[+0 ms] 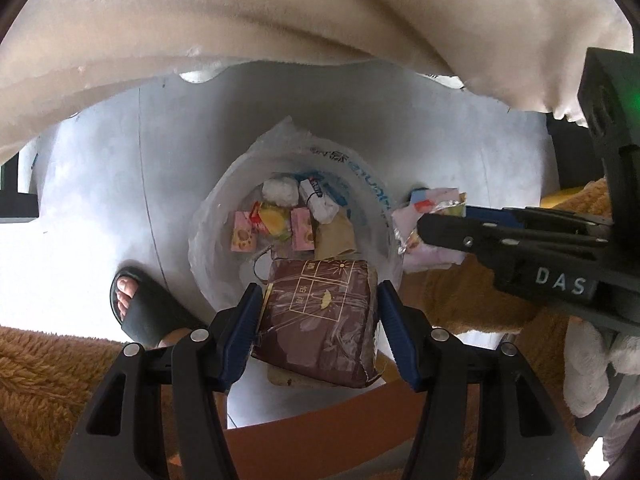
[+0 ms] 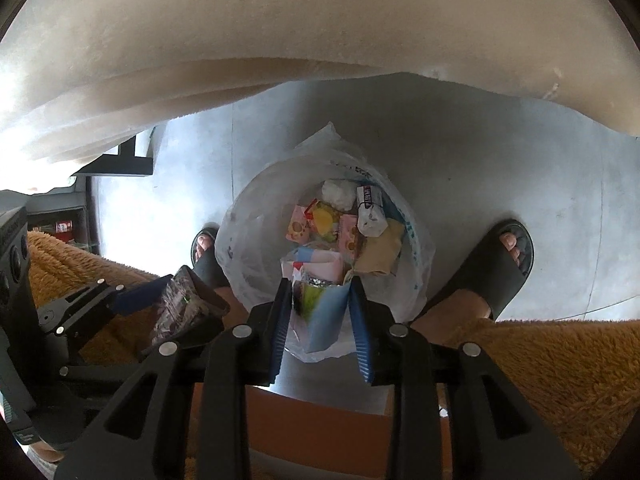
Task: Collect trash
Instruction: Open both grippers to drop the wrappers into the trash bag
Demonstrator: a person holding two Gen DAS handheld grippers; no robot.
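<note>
A bin lined with a white plastic bag point(image 1: 218, 216) point(image 2: 240, 240) stands on the grey floor, straight below both grippers. Pink cartons point(image 1: 242, 236), a yellow wrapper, crumpled white tissue point(image 1: 280, 190) and brown paper lie inside it. My left gripper point(image 1: 319, 288) point(image 2: 176, 292) points steeply down over the bin's near rim, shut on a dark brown plastic-wrapped packet point(image 1: 320, 316) point(image 2: 180, 308). Beside it, my right gripper point(image 2: 321, 280) point(image 1: 424, 228) is shut on a bundle of light blue, pink and foil wrappers point(image 2: 320, 312) point(image 1: 428, 204), also above the bin.
A person's feet in black slippers point(image 1: 140, 308) point(image 2: 496, 268) flank the bin. Fluffy orange-brown fabric point(image 2: 540, 380) covers the legs at the bottom. A beige cushioned edge point(image 1: 280, 20) overhangs the far side. Black furniture point(image 2: 120, 166) stands at the left.
</note>
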